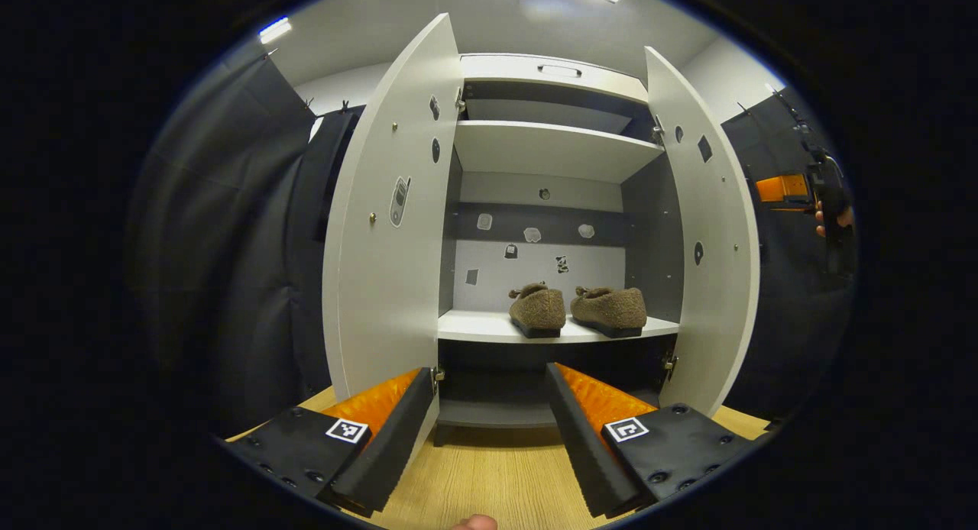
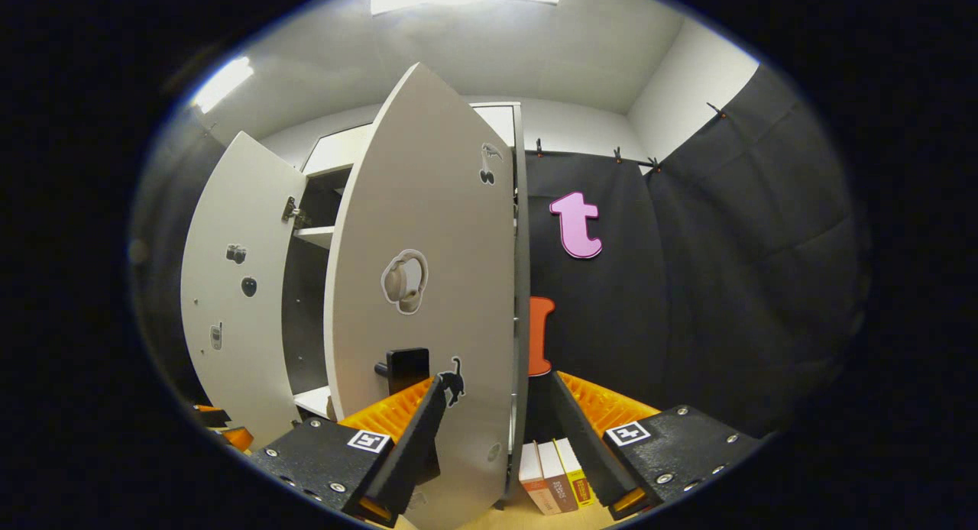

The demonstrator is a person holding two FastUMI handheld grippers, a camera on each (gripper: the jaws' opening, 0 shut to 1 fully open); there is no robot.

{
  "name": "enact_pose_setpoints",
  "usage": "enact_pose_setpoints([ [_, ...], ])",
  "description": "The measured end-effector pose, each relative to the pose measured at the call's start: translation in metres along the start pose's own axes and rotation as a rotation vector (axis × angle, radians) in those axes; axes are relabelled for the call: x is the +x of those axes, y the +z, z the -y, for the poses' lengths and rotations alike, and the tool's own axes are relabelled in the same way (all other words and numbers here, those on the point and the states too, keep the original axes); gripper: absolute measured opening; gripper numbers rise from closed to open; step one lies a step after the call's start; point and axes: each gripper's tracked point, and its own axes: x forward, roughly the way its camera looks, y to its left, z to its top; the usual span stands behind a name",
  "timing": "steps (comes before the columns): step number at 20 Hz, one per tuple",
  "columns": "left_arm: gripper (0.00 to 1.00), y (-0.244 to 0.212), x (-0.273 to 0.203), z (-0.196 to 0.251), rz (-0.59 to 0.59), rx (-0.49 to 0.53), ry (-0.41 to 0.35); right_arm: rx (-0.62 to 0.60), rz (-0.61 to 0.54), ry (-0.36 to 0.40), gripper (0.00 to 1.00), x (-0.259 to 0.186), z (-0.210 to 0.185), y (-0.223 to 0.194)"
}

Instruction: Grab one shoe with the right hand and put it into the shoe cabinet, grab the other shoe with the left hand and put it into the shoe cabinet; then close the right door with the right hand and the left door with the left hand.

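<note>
A: How many shoes, and where?
B: Two shoes side by side on the cabinet's lower shelf, between two open doors.
A: Grippers?
B: Left gripper spread, empty, facing the cabinet. Right gripper spread, straddling the right door's edge.

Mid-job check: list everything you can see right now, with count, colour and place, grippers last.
shoes: two, brown, side by side on the cabinet's lower shelf.
shoe cabinet: one, white with grey interior, on the wood floor.
left door: one, white, open.
right door: one, white, open, dark handle near its lower edge.
books: about three, on the floor beside the cabinet.
left gripper: open, facing the cabinet.
right gripper: open, astride the right door's edge.
</note>
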Motion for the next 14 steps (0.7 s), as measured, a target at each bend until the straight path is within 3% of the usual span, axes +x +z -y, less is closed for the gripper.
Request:
enact_pose_setpoints([
  [8, 0.97, 0.008, -0.004, -0.005, 0.022, -0.007, 0.009, -0.007, -0.018, 0.173, 0.92, 0.037, -0.081, -0.019],
  [12, 0.96, 0.01, -0.006, -0.003, 0.024, -0.013, 0.003, -0.03, -0.001, 0.164, 0.93, 0.046, -0.088, -0.022],
  [14, 0.96, 0.012, -0.007, 0.001, 0.029, -0.011, -0.003, -0.045, -0.001, 0.138, 0.98, 0.048, -0.082, -0.026],
])
